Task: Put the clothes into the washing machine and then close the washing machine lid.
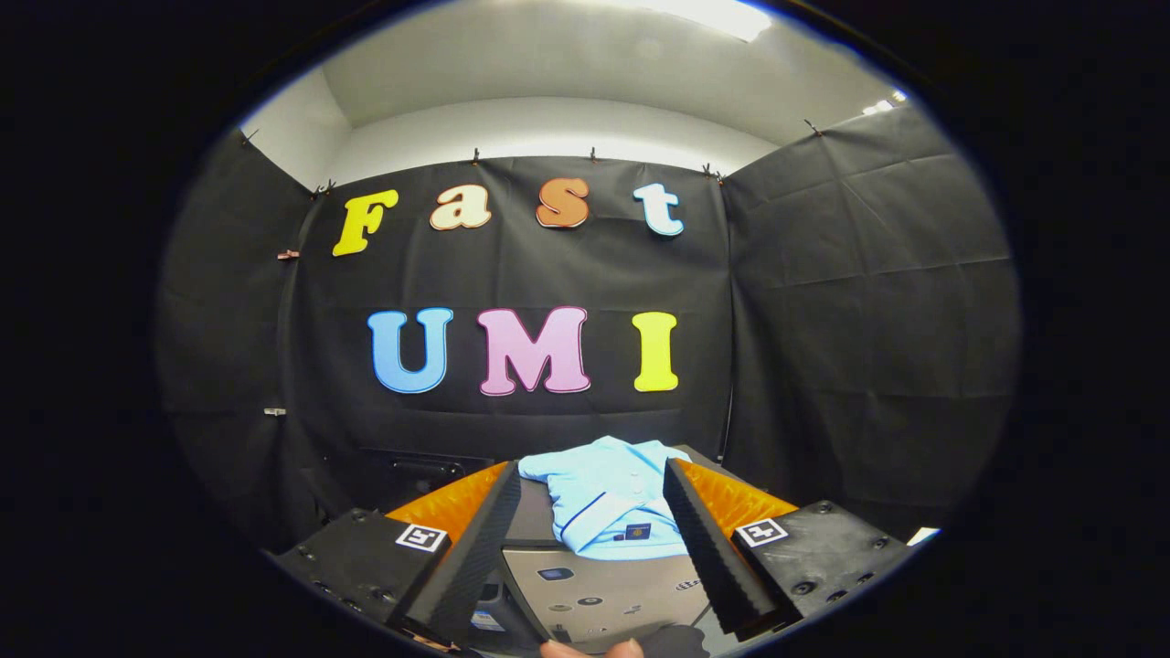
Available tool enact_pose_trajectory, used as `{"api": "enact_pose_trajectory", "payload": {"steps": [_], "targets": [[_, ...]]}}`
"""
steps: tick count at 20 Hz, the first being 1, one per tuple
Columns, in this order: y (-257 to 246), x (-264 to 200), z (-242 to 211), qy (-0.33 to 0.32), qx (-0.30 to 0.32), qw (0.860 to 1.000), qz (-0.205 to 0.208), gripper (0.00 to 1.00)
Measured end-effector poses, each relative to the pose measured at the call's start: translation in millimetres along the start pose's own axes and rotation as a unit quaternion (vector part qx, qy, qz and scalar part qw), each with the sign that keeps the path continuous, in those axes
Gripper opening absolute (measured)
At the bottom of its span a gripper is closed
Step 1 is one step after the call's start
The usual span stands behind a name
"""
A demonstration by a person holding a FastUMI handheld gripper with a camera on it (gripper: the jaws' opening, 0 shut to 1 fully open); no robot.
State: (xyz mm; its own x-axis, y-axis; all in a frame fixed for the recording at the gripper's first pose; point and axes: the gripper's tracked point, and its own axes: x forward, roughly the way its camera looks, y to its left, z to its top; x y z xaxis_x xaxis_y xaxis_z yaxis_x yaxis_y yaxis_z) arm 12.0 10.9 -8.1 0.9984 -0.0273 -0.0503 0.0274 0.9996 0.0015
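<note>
A light blue shirt (608, 498) with a dark stripe and a small badge lies spread on top of the grey washing machine (603, 594). It sits between and just ahead of my fingertips. My gripper (594, 475) is open, its two fingers (480, 548) standing wide on either side of the shirt, not touching it that I can see. The machine's control panel with buttons lies under the fingers, nearer to me than the shirt. Whether the lid is up or down is hidden by the shirt and the fingers.
Black cloth walls close the booth behind and to both sides of the machine. A dark box-like shape (411, 471) stands behind the machine to the left. A person's fingertips (590, 649) show at the near edge of the machine.
</note>
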Motion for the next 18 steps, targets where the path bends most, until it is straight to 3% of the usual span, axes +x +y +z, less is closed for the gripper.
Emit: {"api": "enact_pose_trajectory", "payload": {"steps": [10,18], "targets": [[6.3,11.2,-3.2,0.001,0.012,1.0,0.014,0.99],[-8.6,102.7,-3.4,0.056,0.007,0.998,0.025,0.99]]}}
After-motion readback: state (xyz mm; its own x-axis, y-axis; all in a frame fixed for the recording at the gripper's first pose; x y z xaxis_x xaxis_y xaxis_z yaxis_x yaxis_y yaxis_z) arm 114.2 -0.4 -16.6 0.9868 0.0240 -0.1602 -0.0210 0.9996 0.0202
